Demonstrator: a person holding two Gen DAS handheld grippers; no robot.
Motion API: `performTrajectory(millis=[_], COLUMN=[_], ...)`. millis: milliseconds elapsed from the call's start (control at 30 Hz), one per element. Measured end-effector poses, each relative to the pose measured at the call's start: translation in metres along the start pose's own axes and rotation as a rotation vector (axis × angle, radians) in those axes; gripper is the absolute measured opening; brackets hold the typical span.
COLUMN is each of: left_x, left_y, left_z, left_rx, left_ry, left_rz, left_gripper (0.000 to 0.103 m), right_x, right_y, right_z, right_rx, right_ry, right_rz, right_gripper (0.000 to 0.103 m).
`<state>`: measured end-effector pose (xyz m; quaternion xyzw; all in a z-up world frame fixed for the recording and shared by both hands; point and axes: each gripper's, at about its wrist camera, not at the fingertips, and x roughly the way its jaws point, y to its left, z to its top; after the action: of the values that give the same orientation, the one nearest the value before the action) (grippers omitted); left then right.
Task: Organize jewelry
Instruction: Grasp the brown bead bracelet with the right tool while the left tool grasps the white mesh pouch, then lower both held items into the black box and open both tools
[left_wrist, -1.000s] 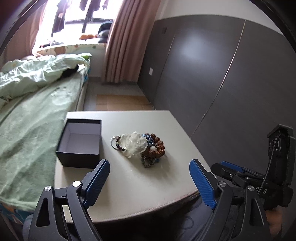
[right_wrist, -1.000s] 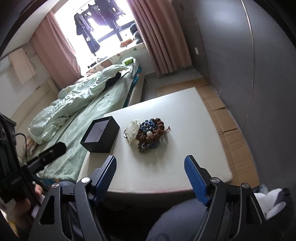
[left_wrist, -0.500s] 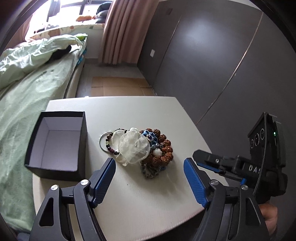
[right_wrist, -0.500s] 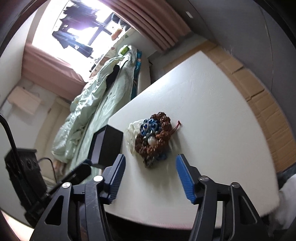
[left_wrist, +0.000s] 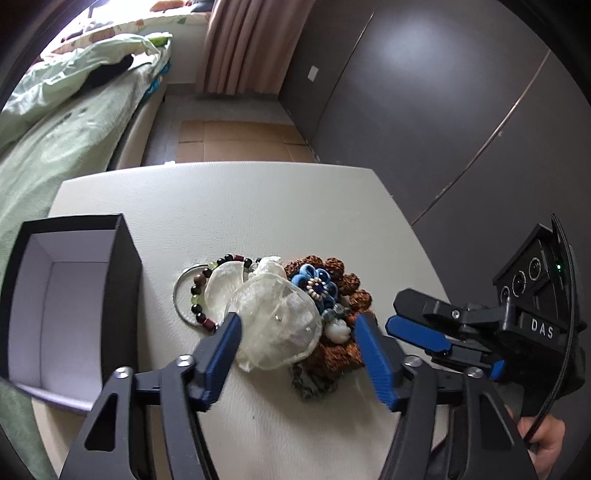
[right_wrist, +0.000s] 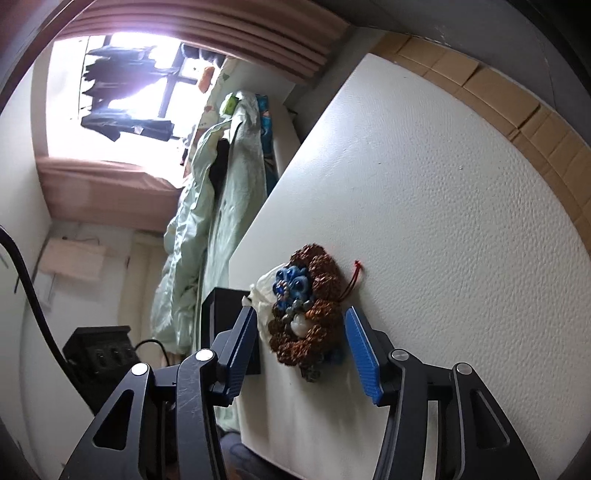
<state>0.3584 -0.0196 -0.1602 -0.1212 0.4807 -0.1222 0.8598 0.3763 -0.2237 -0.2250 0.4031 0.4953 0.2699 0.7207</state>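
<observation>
A jewelry pile lies on the white table (left_wrist: 258, 206): a clear organza pouch (left_wrist: 277, 325), a blue flower brooch (left_wrist: 316, 286), a brown seed-bead bracelet (left_wrist: 347, 280), a coloured bead bracelet with a ring (left_wrist: 195, 295). An open black box (left_wrist: 66, 295) stands left of it. My left gripper (left_wrist: 297, 325) is open, its fingers either side of the pouch. My right gripper (right_wrist: 299, 328) is open, straddling the brown bracelet (right_wrist: 321, 269) and brooch (right_wrist: 291, 282); it also shows in the left wrist view (left_wrist: 417, 328).
A bed with green bedding (left_wrist: 55, 122) runs along the table's left side. A dark wardrobe wall (left_wrist: 443, 110) stands to the right. The table's front edge is close below the grippers. Brown floor tiles (right_wrist: 498, 92) lie beyond the table.
Both grippers have moved in close to the jewelry pile and lower over the table. The right gripper's view has tilted. Both stay open.
</observation>
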Motion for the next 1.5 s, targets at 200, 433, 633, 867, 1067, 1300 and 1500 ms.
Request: performTrajectory(millis=[200, 433, 633, 867, 1067, 1300, 1500], left_x=[0.014, -0.010, -0.044, -0.085, -0.113, -0.139, -0.143], left_y=[0.012, 0.020, 0.019, 0.018, 0.029, 0.055, 0.085], left_z=[0.001, 0.005, 0.017, 0.026, 0.025, 0.023, 0.020], left_rx=[-0.052, -0.059, -0.034, 0.013, 0.031, 0.018, -0.045], left_ry=[0.031, -0.028, -0.089, -0.163, -0.214, -0.269, -0.275], left_rz=[0.015, 0.007, -0.038, -0.088, -0.111, -0.096, -0.075], left_gripper=[0.007, 0.004, 0.004, 0.004, 0.004, 0.004, 0.004], right_x=[0.018, 0.034, 0.024, 0.006, -0.003, -0.008, -0.002], right_y=[0.002, 0.003, 0.018, 0.052, 0.071, 0.095, 0.116], right_z=[0.004, 0.006, 0.001, -0.010, -0.016, -0.015, -0.013], right_rx=[0.018, 0.034, -0.021, -0.136, -0.186, -0.255, -0.302], right_ry=[0.045, 0.091, 0.066, 0.027, 0.004, -0.029, -0.035], right_rz=[-0.013, -0.051, -0.044, -0.018, 0.004, 0.023, 0.038], right_gripper=[0.052, 0.044, 0.021, 0.021, 0.021, 0.021, 0.021])
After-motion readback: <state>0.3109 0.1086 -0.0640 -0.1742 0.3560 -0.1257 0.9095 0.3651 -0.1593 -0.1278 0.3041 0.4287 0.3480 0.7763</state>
